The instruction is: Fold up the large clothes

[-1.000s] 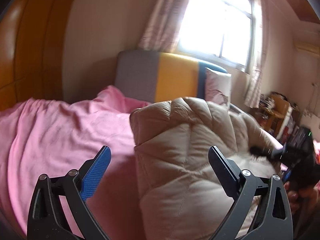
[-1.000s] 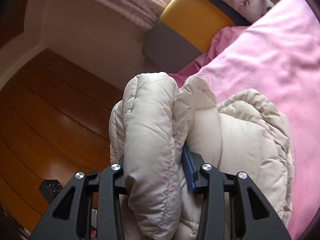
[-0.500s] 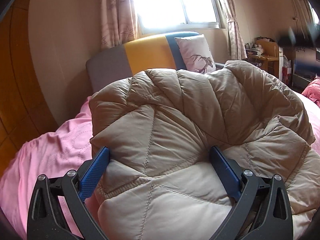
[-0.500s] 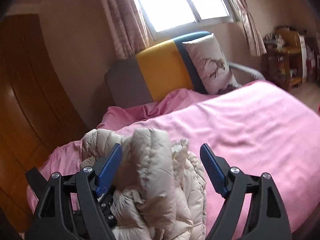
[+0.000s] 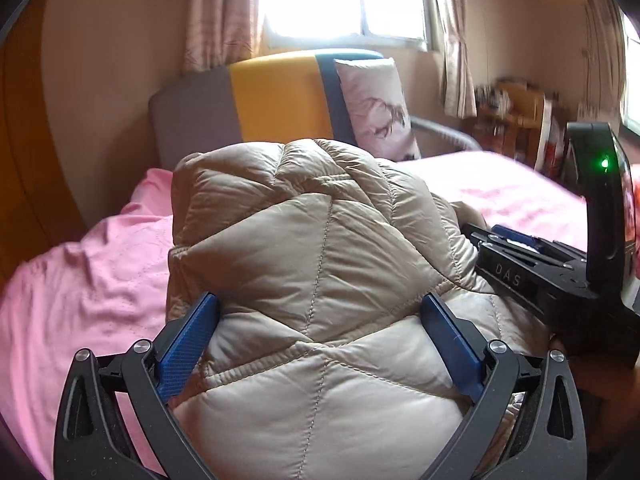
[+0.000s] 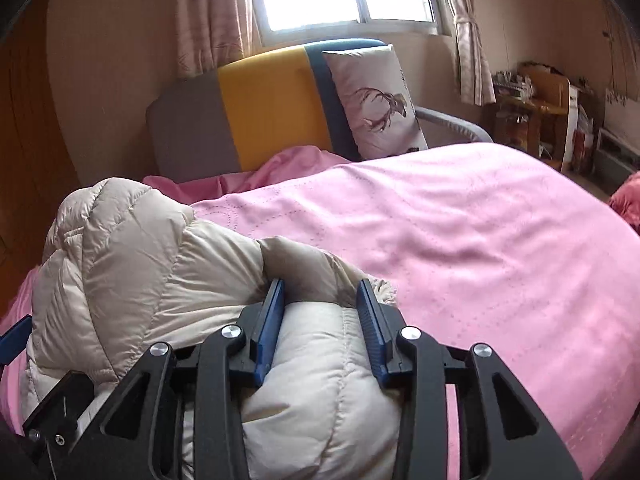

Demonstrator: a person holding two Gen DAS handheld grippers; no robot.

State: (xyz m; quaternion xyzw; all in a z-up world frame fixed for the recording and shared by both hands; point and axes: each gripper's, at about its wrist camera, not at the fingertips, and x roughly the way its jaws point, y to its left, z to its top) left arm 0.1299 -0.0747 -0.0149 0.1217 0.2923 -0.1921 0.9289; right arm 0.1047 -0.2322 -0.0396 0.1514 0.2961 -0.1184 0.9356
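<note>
A beige quilted puffer jacket (image 5: 320,260) lies bunched on the pink bed cover (image 5: 80,280). My left gripper (image 5: 320,304) is open wide, its blue pads flanking the jacket's bulging middle. In the right wrist view the jacket (image 6: 140,248) sits at the lower left. My right gripper (image 6: 321,286) is closing its jaws on a thick fold there, which bulges between the pads. In the left wrist view the right gripper (image 5: 500,236) reaches in from the right against the jacket's side. The left gripper's blue finger (image 6: 12,340) shows at the left edge of the right wrist view.
The pink cover (image 6: 460,240) stretches right of the jacket. A grey, yellow and blue headboard (image 6: 272,108) and a deer-print pillow (image 6: 376,100) stand at the bed's head under a bright window. Wooden panelling (image 5: 16,160) runs along the left. A cluttered wooden shelf (image 6: 536,104) fills the far right corner.
My right gripper let go of its fold, opened wide, swung level and closed on another fold. My left gripper moved onto the jacket, whose bulk now fills its jaws.
</note>
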